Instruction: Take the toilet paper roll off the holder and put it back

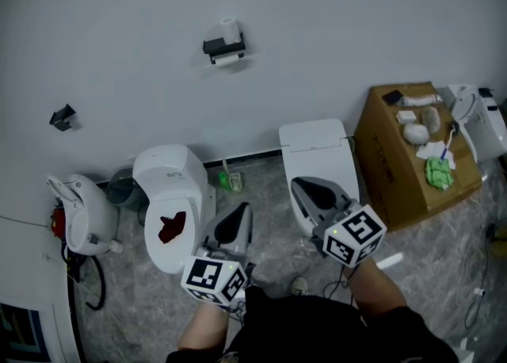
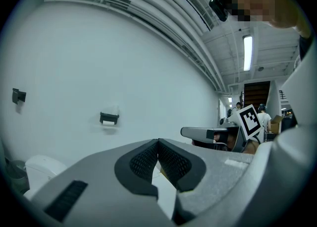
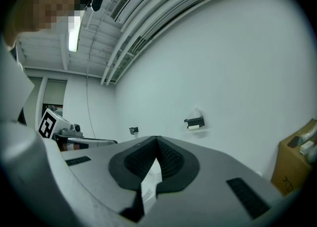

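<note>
Your left tool (image 1: 240,212): closed, pads together, nothing between. Your right tool (image 1: 307,189): same, closed, empty. Both tools low, near floor (image 1: 265,187) by round toilet (image 1: 168,173) and square toilet (image 1: 317,147), well apart from wall (image 1: 119,36). Toilet paper roll (image 1: 230,30) upright atop black holder (image 1: 220,46) on wall, above the toilets.

Even cool light, ceiling strip lamp (image 2: 247,52) glaring, fisheye edges dark.

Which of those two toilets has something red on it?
The left toilet, the rounder one: a dark red patch shows on its top. The squarer right toilet shows only white.
</note>
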Tool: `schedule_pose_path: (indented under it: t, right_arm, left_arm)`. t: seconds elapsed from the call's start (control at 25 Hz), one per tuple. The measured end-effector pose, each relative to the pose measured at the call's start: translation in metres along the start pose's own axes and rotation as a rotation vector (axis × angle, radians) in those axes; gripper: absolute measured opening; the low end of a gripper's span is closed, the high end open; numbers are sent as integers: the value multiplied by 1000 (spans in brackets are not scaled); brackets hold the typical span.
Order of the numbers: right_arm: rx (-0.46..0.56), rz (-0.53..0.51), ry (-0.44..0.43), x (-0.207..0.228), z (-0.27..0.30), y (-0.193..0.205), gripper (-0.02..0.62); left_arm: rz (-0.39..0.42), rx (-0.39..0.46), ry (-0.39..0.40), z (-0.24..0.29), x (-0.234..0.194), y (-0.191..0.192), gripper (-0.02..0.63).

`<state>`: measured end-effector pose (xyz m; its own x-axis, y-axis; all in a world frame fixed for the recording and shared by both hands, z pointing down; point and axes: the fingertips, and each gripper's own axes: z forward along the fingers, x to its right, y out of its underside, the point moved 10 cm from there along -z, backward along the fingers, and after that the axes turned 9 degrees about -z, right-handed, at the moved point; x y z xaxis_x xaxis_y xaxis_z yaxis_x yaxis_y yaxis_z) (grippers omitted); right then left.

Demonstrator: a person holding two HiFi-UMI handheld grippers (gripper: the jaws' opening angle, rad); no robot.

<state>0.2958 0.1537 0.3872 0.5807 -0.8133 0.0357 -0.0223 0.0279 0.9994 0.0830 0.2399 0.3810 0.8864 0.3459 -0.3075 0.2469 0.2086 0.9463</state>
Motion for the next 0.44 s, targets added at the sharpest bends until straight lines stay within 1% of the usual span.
schedule_pose_path:
  t: [0.44]
  right_arm:
    - [2,-2,-4,3,-4,-2,-3]
  left_arm:
    - [1,0,-1,2,7,1,5]
